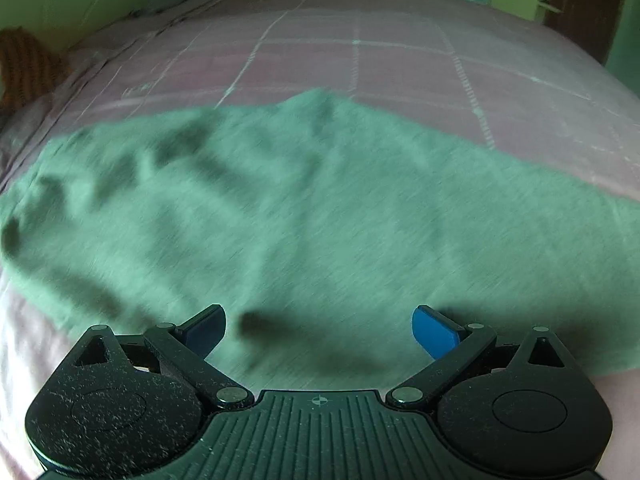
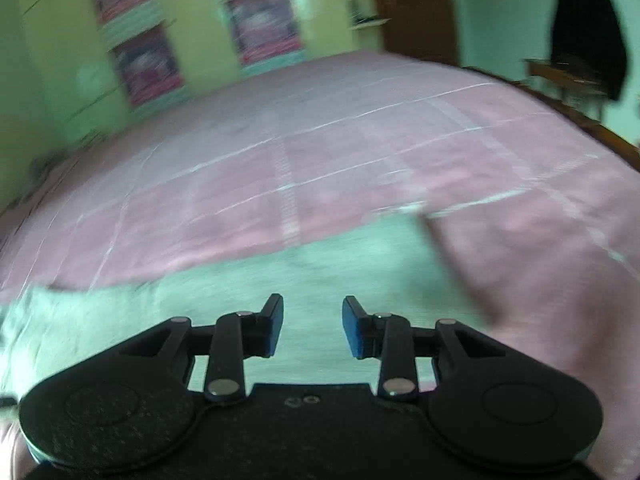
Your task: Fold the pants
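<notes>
1. The green pants lie spread across the pink bed, just ahead of both tongs.
2. The left tongs stand spread wide, pinching nothing.
3. The right tongs are parted, nothing between them.

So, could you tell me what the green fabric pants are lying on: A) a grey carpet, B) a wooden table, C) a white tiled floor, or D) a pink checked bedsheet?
D: the green fabric pants are spread across the pink checked bedsheet covering the bed, seen in both wrist views.
</notes>
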A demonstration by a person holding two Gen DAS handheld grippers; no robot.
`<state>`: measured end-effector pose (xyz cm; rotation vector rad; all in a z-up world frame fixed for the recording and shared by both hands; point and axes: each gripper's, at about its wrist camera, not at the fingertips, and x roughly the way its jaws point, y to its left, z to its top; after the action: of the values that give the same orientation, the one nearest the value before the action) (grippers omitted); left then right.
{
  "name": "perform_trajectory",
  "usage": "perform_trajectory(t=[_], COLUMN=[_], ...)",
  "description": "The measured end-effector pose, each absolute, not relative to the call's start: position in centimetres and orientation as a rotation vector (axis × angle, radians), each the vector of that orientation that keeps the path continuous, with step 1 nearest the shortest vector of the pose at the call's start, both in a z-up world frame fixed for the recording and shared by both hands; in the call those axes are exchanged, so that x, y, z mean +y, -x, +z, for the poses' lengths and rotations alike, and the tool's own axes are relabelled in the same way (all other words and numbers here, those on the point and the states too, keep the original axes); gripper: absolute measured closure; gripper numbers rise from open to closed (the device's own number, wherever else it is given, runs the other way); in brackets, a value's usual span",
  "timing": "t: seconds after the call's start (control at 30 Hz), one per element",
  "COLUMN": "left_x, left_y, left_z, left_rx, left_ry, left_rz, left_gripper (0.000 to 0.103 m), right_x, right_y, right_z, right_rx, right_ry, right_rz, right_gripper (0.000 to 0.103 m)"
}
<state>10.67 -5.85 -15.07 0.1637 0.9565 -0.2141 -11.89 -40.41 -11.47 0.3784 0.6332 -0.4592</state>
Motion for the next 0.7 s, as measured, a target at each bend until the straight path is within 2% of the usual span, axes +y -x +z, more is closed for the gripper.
perform_trajectory(t=[0.17, 0.27, 0.33, 0.43, 0.7], left_x=[-9.4, -9.2, -8.7, -8.0, -7.6], left_y=[-12.0, -11.0, -10.0, -8.4, -8.7], left_z=[-16.1, -17.3, -17.4, -17.4, -15.6], left_rx=[1.003, 1.015, 1.005, 0.982, 0.924], left_ry=[-0.201, -0.19, -0.187, -0.196, -0.199], left_rz=[-0.257, -0.249, -0.258, -0.275, -0.264], left_gripper=[0.004, 0.0, 0.0, 0.0, 0.0], right_x=[-36.0, -32.9, -31.4, -28.3, -28.2], right_y=[4.9, 2.9, 3.0, 5.8, 8.3], right_z=[-11.7, -13.1, -15.3, -16.9, -15.3], right_rx=[0.711, 0.768, 0.847, 0.81, 0.8], right_ry=[-0.281, -0.214, -0.179, -0.026, -0.112], right_rz=[-0.339, -0.3, -0.268, -0.266, -0.227], right_gripper=[0.072, 0.072, 0.07, 0.07, 0.072])
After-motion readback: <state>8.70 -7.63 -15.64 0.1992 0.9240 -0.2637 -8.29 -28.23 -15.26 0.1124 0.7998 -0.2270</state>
